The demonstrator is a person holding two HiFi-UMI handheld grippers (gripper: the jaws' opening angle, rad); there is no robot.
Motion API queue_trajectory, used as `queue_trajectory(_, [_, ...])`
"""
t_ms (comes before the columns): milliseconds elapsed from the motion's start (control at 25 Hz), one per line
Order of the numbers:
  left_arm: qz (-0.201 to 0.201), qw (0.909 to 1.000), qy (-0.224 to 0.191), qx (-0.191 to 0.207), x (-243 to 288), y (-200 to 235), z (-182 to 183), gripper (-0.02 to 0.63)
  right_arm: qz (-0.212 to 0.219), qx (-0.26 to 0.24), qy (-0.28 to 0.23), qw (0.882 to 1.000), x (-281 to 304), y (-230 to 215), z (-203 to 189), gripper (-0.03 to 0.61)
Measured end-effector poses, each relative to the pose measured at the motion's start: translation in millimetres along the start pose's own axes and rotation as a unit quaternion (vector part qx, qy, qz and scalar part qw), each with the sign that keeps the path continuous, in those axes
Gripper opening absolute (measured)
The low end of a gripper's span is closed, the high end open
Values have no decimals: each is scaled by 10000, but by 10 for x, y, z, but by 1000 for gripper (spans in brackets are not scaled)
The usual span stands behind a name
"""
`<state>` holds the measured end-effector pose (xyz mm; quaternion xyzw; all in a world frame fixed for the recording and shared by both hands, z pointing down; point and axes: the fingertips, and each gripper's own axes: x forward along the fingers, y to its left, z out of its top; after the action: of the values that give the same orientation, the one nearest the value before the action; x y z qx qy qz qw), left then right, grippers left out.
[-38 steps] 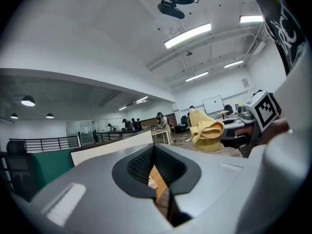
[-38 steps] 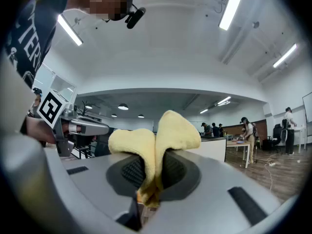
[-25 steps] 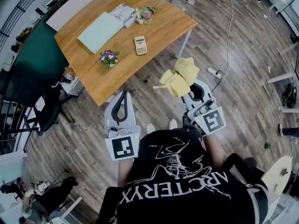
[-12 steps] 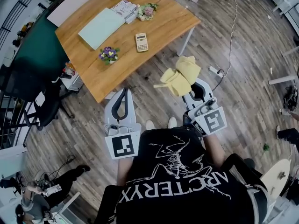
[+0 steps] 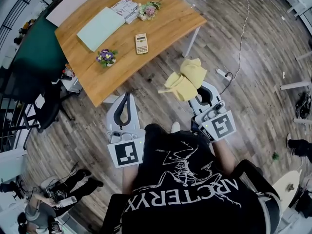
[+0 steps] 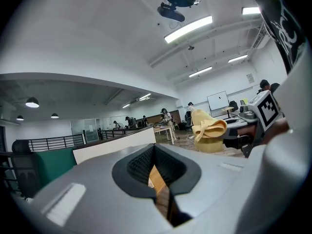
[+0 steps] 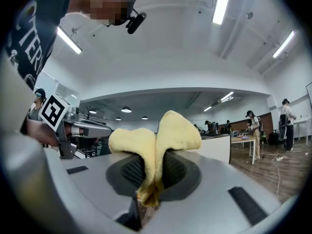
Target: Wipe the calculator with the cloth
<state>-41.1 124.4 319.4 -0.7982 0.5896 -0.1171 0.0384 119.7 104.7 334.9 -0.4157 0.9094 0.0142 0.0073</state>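
Note:
The calculator (image 5: 141, 43) lies flat near the middle of the wooden table (image 5: 165, 28), far ahead of both grippers. My right gripper (image 5: 197, 89) is shut on a yellow cloth (image 5: 184, 81), which bunches out past its tips above the wooden floor. In the right gripper view the cloth (image 7: 156, 147) is pinched between the jaws in two folds. My left gripper (image 5: 128, 96) hangs beside it, shut and holding nothing, short of the table's near edge. The left gripper view shows the cloth (image 6: 208, 129) off to the right.
On the table lie a pale green sheet (image 5: 100, 28), a booklet (image 5: 126, 9) and two small flower pots (image 5: 106, 57) (image 5: 148, 9). A dark office chair (image 5: 48, 112) stands at the left. A power strip (image 5: 224, 74) with a cable lies on the floor at the right.
The table and calculator have drifted a little left and up in the head view. Both grippers keep the same pose, and the cloth stays in the right one.

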Motion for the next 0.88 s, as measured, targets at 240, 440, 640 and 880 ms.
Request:
queue_trajectory(240, [63,9999,158,6,185,-72,-74,9,110,117,-29,9999,94,-198,-107,54])
queue_trajectory(440, [-29,9998,177,43,488,79,-117,9,185,149,92,9997,390,-289,-222,54])
queue_trajectory(640, [-189,9996,189,-56,984,465,-219,9,20,113,199,9997,922,-475,-310,54])
queue_trajectory(880, [-509,9984,154,-181,1714,1106,-233,9,-240,9,458,9987,1798,-694,-326,54])
